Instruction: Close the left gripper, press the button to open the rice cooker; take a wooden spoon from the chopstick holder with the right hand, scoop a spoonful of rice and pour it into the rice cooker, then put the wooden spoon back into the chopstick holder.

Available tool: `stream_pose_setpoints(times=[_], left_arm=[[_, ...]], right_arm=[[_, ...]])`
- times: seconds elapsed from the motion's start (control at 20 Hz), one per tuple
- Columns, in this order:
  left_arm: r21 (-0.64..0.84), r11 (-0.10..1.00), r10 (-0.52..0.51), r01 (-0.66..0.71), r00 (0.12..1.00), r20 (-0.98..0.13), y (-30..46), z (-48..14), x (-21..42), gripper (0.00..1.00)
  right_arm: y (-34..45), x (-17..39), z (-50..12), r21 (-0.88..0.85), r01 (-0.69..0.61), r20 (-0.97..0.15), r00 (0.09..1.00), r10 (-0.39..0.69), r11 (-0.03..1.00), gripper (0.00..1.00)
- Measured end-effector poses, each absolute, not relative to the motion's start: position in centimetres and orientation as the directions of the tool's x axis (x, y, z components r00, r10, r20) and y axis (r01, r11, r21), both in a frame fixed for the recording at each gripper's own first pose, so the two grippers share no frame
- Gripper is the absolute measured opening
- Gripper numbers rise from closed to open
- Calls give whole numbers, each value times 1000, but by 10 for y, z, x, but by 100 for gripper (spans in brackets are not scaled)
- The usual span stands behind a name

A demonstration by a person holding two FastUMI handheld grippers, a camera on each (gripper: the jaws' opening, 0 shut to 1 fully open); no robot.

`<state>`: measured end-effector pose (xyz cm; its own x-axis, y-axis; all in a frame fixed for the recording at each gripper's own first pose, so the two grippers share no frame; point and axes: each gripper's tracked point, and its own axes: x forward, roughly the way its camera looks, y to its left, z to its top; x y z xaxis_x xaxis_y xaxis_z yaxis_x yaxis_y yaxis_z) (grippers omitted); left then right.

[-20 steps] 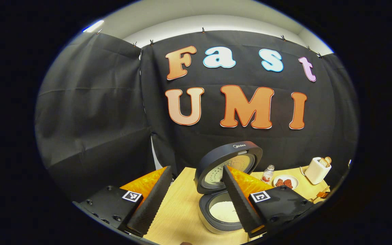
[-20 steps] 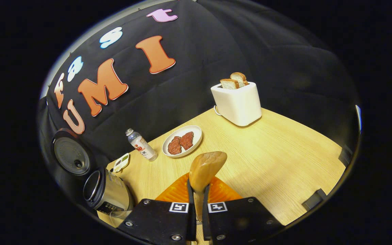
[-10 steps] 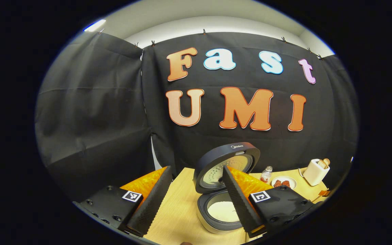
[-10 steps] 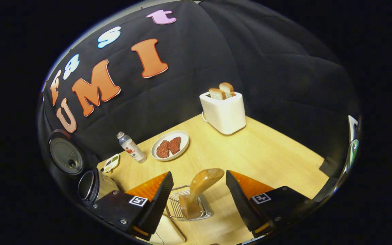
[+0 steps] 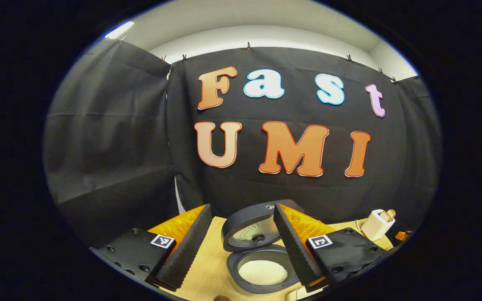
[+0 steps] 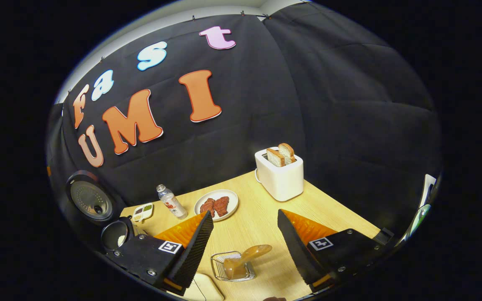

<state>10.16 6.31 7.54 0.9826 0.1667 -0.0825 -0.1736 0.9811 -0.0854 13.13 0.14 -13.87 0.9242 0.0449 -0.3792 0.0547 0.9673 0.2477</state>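
Rice cooker point(image 5: 262, 267): right side of pot hidden behind a gripper finger. Wooden spoon point(image 6: 245, 259): handle hidden inside chopstick holder point(image 6: 232, 267). Small tray point(image 6: 142, 212) far left: contents too small to tell.

Your left gripper point(image 5: 239, 246) and right gripper point(image 6: 243, 251) look alike: ridged wedge fingers on black blocks, each block dotted with screws and carrying a square black-and-white marker.
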Motion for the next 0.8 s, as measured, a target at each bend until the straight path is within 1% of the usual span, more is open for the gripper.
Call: stream_pose_setpoints(times=[0.1, 0.2, 0.4, 0.5, 0.55, 0.8], left_arm=[[-62, 986, 150, -153, 987, -60, 58, 98, 126, 100], [-38, 986, 160, -163, 985, -69, 60, 109, 150, 100], [-65, 990, 119, -125, 989, -84, 51, 120, 198, 100], [-36, 988, 148, -153, 983, -111, 62, 111, 220, 100], [-28, 988, 147, -152, 980, -131, 63, 105, 230, 100], [-79, 989, 100, -121, 969, -224, 57, 65, 275, 100]], right_arm=[[5, 129, -134, 228, 39, -375, 926, 51, 973, 95], [11, 128, -127, 213, 14, -364, 929, 66, 977, 95], [20, 125, -105, 172, -33, -328, 941, 89, 985, 95], [24, 126, -84, 145, -61, -290, 952, 101, 988, 95], [25, 125, -70, 129, -71, -271, 957, 104, 989, 95], [34, 118, -1, 39, -139, -162, 976, 144, 989, 95]])
